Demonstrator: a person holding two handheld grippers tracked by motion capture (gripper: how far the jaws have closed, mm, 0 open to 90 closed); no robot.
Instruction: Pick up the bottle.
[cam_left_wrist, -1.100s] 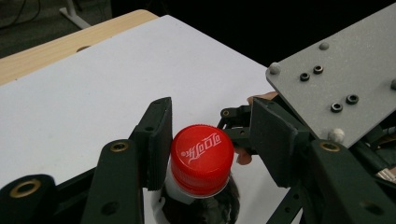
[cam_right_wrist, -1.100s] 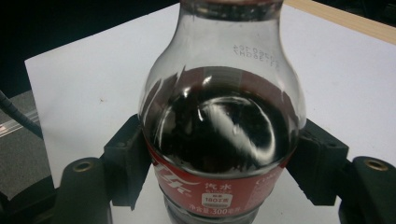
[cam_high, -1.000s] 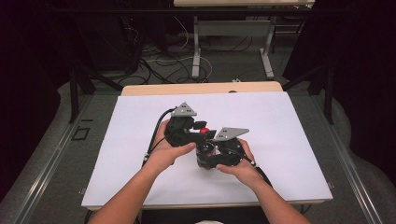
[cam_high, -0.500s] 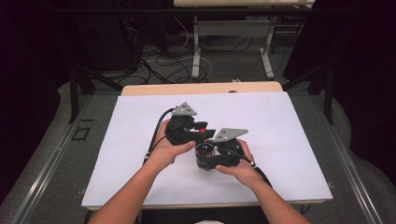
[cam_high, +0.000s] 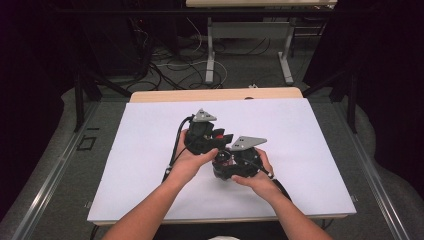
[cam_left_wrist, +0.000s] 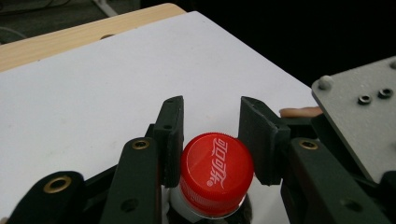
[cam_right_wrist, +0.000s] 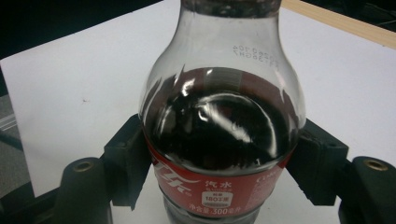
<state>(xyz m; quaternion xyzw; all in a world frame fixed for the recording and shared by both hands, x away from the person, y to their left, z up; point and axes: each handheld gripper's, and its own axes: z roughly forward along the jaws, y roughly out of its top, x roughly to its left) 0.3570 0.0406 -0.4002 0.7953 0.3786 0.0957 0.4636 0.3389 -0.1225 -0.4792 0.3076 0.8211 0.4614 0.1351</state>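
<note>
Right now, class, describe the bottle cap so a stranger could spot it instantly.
On the white table sheet, find the cola bottle between both hands. Its red cap, with white script, sits pinched between the left gripper jaws, the one red thing among black parts.

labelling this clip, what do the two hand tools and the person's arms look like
Both are black. The left gripper and right gripper each carry a grey three-cornered plate on top and trail a black cable. Their jaws are flat black blocks on arms with brass-ringed holes. The forearms are bare, no sleeves.
</note>
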